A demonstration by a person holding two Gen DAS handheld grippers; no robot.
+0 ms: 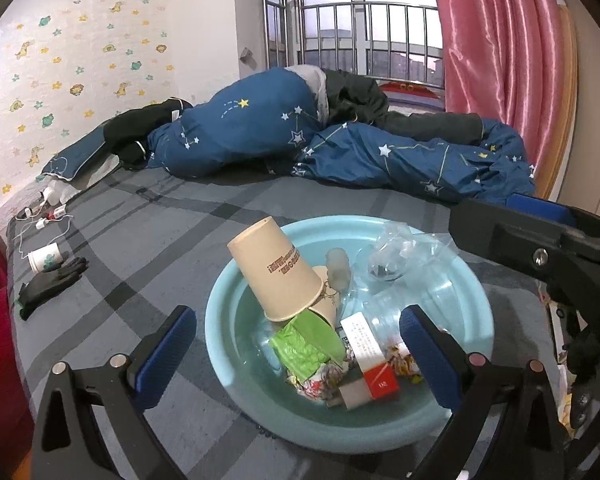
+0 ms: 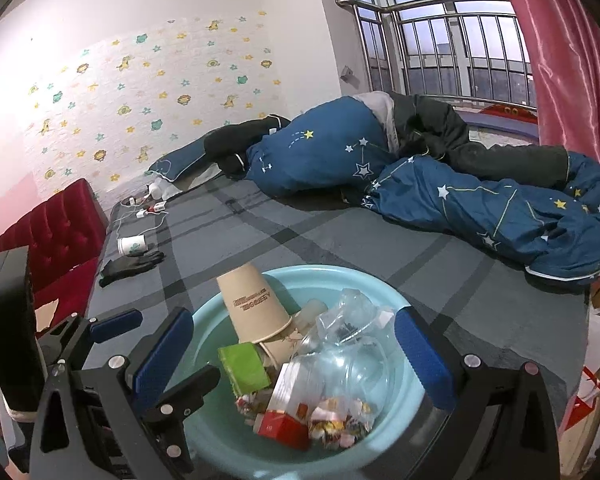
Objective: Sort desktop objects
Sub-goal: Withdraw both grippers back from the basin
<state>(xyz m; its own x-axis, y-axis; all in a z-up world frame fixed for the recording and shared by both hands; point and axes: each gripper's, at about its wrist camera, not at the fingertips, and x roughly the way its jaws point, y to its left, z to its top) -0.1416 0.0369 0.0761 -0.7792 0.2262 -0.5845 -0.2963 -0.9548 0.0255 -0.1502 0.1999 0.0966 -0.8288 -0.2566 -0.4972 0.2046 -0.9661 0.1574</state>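
A light blue basin (image 1: 228, 344) (image 2: 404, 392) sits on the grey checked bed. It holds an upturned tan paper cup (image 1: 276, 272) (image 2: 252, 304), a green packet (image 1: 300, 344) (image 2: 244, 368), a red-and-white box (image 1: 372, 364) (image 2: 284, 424), clear plastic wrap (image 1: 396, 256) (image 2: 340, 352) and candy wrappers (image 2: 336, 428). My left gripper (image 1: 296, 356) is open and empty over the basin's near part. My right gripper (image 2: 296, 356) is open and empty above the basin. A white paper cup (image 1: 46, 257) (image 2: 132, 245) and a black glove (image 1: 48, 286) (image 2: 130, 266) lie on the bed at the left.
A blue star-print quilt (image 1: 340, 144) (image 2: 460, 192) and dark clothes lie across the far bed. White cables and chargers (image 1: 44, 216) (image 2: 144, 208) lie at the far left. A red padded headboard (image 2: 48, 236) stands left. A pink curtain (image 1: 500, 40) hangs right.
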